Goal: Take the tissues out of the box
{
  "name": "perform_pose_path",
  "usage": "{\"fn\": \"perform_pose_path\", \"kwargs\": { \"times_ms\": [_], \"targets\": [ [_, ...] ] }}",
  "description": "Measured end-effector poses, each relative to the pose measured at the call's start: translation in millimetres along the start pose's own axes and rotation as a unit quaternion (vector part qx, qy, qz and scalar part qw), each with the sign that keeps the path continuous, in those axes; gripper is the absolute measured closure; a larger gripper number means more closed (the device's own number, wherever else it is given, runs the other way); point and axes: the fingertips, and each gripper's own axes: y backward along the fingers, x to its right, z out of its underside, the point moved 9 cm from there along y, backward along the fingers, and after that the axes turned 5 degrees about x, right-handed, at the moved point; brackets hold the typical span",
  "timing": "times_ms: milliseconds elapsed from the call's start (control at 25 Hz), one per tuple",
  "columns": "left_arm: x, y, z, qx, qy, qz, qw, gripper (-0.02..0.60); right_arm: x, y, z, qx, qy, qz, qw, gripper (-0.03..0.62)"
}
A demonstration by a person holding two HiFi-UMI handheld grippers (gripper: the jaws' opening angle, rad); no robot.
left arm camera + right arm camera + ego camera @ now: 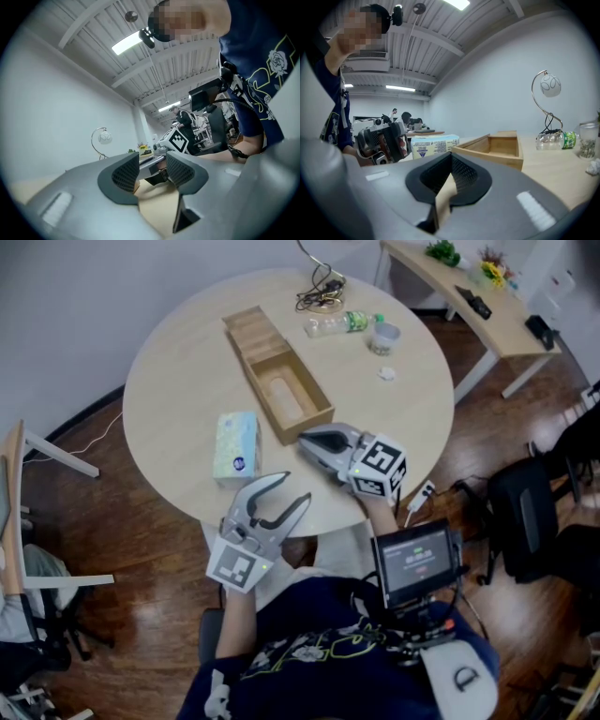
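Note:
A pale blue-green tissue pack (236, 444) (433, 144) lies flat on the round table (178, 362), just left of a long wooden box (281, 381) (497, 147). The box's near half is an open compartment with a pale bottom. My left gripper (293, 489) (152, 172) hovers at the table's near edge, below and right of the pack, open with nothing between its pads. My right gripper (305, 439) (451, 176) rests by the box's near end, shut and empty. The left gripper view shows the right gripper's marker cube (178, 139) across the table.
A plastic bottle (342, 322), a cup (384, 336), a crumpled scrap (386, 373) and a lamp's cable (319, 292) sit at the table's far side. A chair (19, 484) stands at the left, a desk (469, 296) at the back right.

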Motion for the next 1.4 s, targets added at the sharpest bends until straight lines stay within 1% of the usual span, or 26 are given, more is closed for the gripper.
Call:
{"fn": "perform_pose_path", "kwargs": {
  "times_ms": [80, 200, 400, 520, 600, 760, 920, 960, 1000, 1040, 1200, 1400],
  "targets": [
    [-2, -1, -1, 0.007, 0.002, -0.001, 1.0, 0.403, 1, 1, 1, 0.001, 0.0, 0.0, 1.0, 0.599],
    [-3, -1, -2, 0.008, 0.003, -0.004, 1.0, 0.438, 1, 1, 1, 0.001, 0.001, -0.002, 1.0, 0.599],
    [-3, 1, -2, 0.012, 0.009, -0.013, 0.9998, 0.441, 2, 2, 2, 0.0, -0.001, -0.001, 1.0, 0.599],
    [-5, -1, -2, 0.013, 0.007, -0.012, 0.9998, 0.452, 0, 1, -1, 0.0, -0.001, 0.001, 1.0, 0.599],
    [-7, -2, -1, 0.009, 0.019, -0.01, 0.9997, 0.46, 1, 1, -1, 0.001, 0.001, 0.0, 1.0, 0.599],
    [-6, -4, 4, 0.004, 0.064, -0.015, 0.9978, 0.46, 1, 1, 0, 0.004, 0.0, 0.0, 1.0, 0.599],
    [-7, -5, 5, -0.004, 0.072, -0.015, 0.9973, 0.464, 2, 1, 0, 0.0, -0.002, 0.003, 1.0, 0.597],
    [-7, -5, 5, -0.005, 0.071, -0.014, 0.9974, 0.48, 2, 1, 0, 0.0, 0.0, 0.001, 1.0, 0.599],
    [-6, -5, 5, -0.006, 0.069, -0.013, 0.9975, 0.518, 2, 2, -1, 0.0, 0.001, 0.0, 1.0, 0.598],
    [-6, -6, 5, -0.007, 0.067, -0.011, 0.9977, 0.572, 2, 2, -1, 0.001, 0.001, 0.0, 1.0, 0.599],
    [-6, -7, 6, -0.01, 0.064, -0.004, 0.9979, 0.58, 3, 2, 0, 0.002, -0.001, 0.001, 1.0, 0.599],
    [-9, -7, 10, -0.017, 0.1, -0.026, 0.9945, 0.58, 3, 2, 0, 0.002, -0.001, 0.002, 1.0, 0.597]
  ]
}}
